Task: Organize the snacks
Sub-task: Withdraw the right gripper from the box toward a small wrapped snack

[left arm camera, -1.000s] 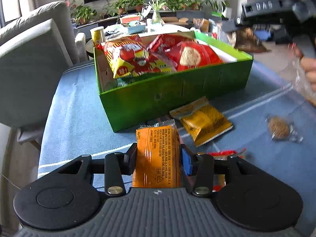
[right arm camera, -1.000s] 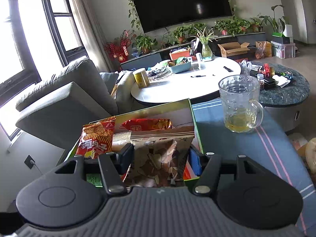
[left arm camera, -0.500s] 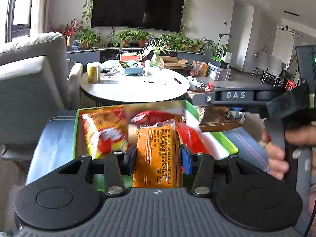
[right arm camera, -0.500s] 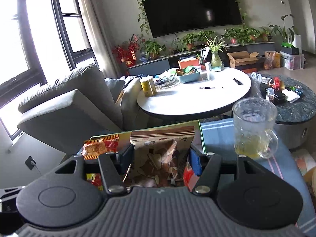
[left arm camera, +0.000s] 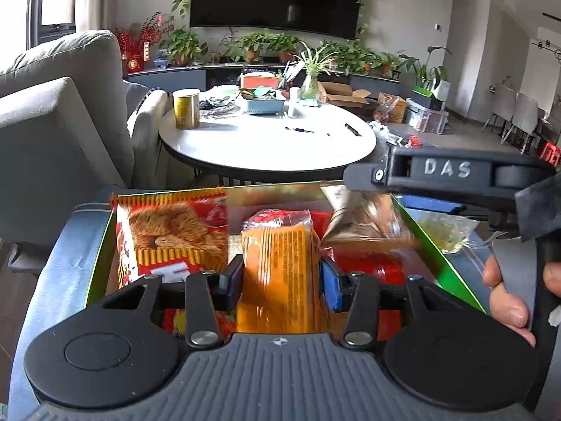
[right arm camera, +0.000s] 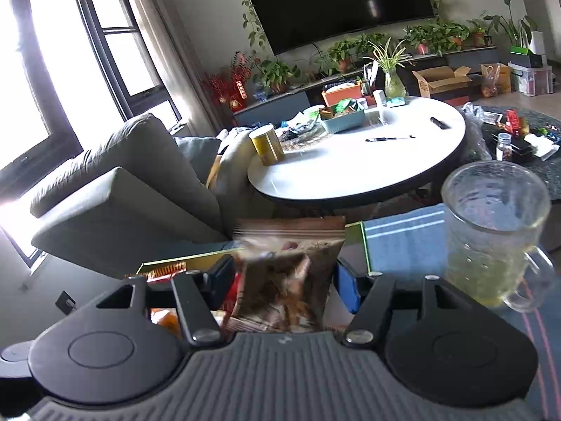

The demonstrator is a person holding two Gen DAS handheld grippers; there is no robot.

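While the orange snack packet [left arm camera: 277, 273] stands upright, pinched between the left gripper [left arm camera: 278, 282] fingers, it hangs over the green box [left arm camera: 434, 256], above the red packs inside. At its 10 o'clock a red-and-yellow biscuit bag [left arm camera: 171, 235] leans in the box. At 2 o'clock the right gripper [right arm camera: 284, 280] clamps a brown snack bag [right arm camera: 287, 273] over the box's far corner. A glass mug [right arm camera: 491, 231] stands on the blue cloth [right arm camera: 403, 238] at 3 o'clock of that bag.

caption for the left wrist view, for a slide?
Left gripper clamps an orange snack packet above the green box while the right gripper brings a brown packet alongside.
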